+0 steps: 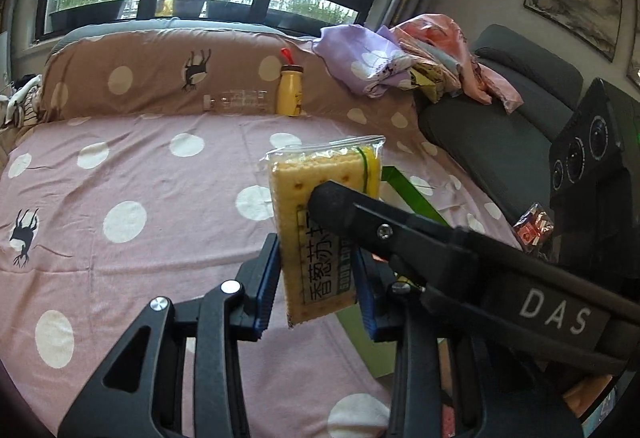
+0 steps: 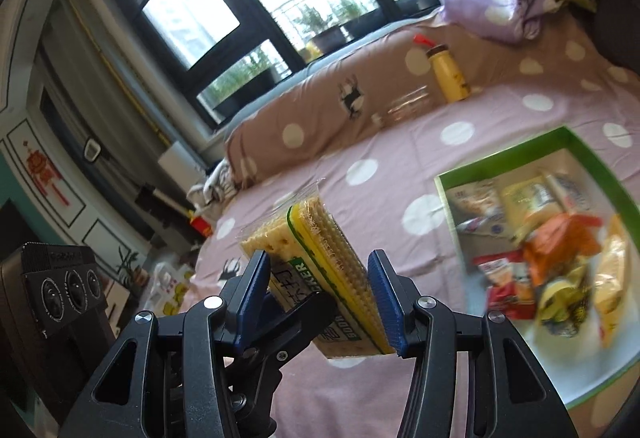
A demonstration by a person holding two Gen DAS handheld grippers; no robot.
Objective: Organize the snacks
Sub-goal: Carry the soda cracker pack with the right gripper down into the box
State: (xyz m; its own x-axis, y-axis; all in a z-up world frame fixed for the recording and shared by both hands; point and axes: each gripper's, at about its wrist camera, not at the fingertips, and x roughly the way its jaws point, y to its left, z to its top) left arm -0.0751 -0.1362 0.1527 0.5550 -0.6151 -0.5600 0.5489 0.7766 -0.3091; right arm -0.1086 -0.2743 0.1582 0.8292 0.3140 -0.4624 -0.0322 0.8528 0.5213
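Crackers (image 1: 320, 222), one clear-wrapped pack, sit in the air above the bed (image 1: 140, 166), grasped by both grippers at once. The left gripper (image 1: 318, 284) clamps the pack's lower end between its blue pads; the right gripper (image 2: 320, 298) clamps it across the stack, as its own view shows.

Judged from this, the step is carrying the pack to the tray (image 2: 448, 178), which lies at 3 o'clock in the right view and already holds other snacks (image 2: 552, 250). Next move probably calls for one gripper to let go, so the other can swing the pack over the green rim and lower it into a free patch.

Open bed lies from 9 to 12 o'clock. A bottle (image 1: 291, 90) stands at 12 against the pillow (image 1: 160, 78), well apart.
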